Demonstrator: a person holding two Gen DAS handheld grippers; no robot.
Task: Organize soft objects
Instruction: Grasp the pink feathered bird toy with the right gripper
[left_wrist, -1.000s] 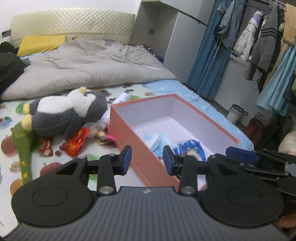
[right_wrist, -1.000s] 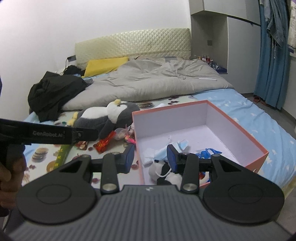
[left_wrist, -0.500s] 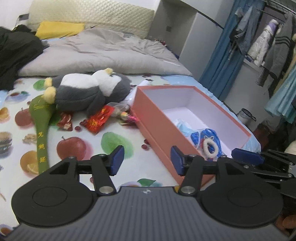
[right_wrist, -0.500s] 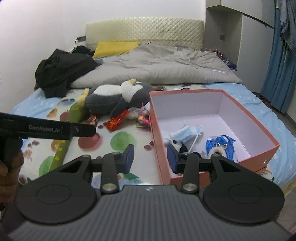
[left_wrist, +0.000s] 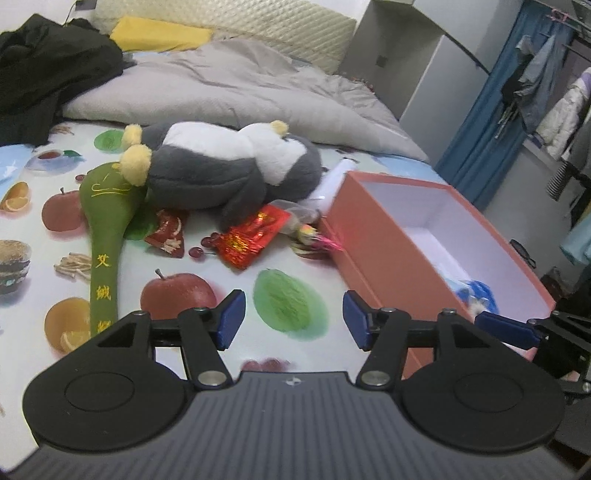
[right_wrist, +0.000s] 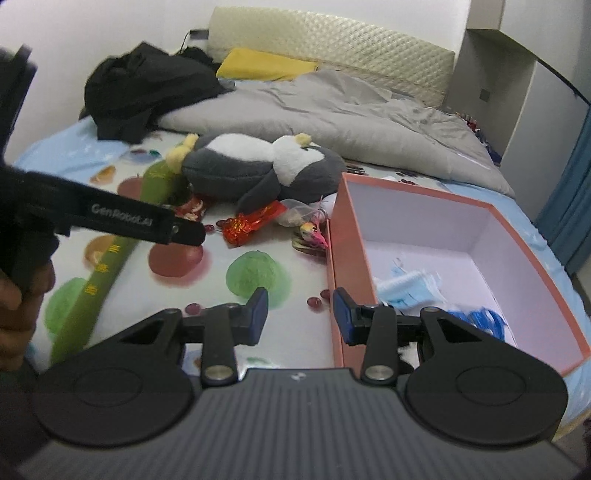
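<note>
Bedroom w/ a bed sheet (left_wrist: 207, 273) printed in fruit and burgers, smooth and flat. Quilted cream headboard (right_wrist: 332, 48) at the back, yellow pillow (right_wrist: 266, 64) below it, rumpled grey duvet (left_wrist: 236, 88) across the far half, heap of black clothing (right_wrist: 144, 88) at its left end. Grey cabinet (left_wrist: 417, 77), blue curtain (left_wrist: 476, 140) and hanging coats on the room's right side.

Soft things lie mid-sheet: fuzzy grey-and-white penguin plush (left_wrist: 229, 166) on its side, yellow pom feet toward the left; long green fabric mallet (left_wrist: 105, 236) w/ yellow stitched characters just beside and partly under the feet; crinkly red foil packets (left_wrist: 251, 236) and a small clear bag of bits near the plush's wing.

Rigid salmon-pink box (right_wrist: 532, 266), white inside, open top, sits right of the pile. In it: pale blue face masks (right_wrist: 410, 284) and a blue drawstring item (right_wrist: 480, 317), partly hidden by gripper hardware.

Left gripper (left_wrist: 293, 319): blue pads have just been spreading, now well apart, nothing btwn them, over bare sheet just left of the box's near corner. Right gripper (right_wrist: 300, 315): pads apart w/ a narrower gap, nothing btwn, astride the box's near left edge in view. A hand (right_wrist: 14, 295) grips the left tool's handle.
</note>
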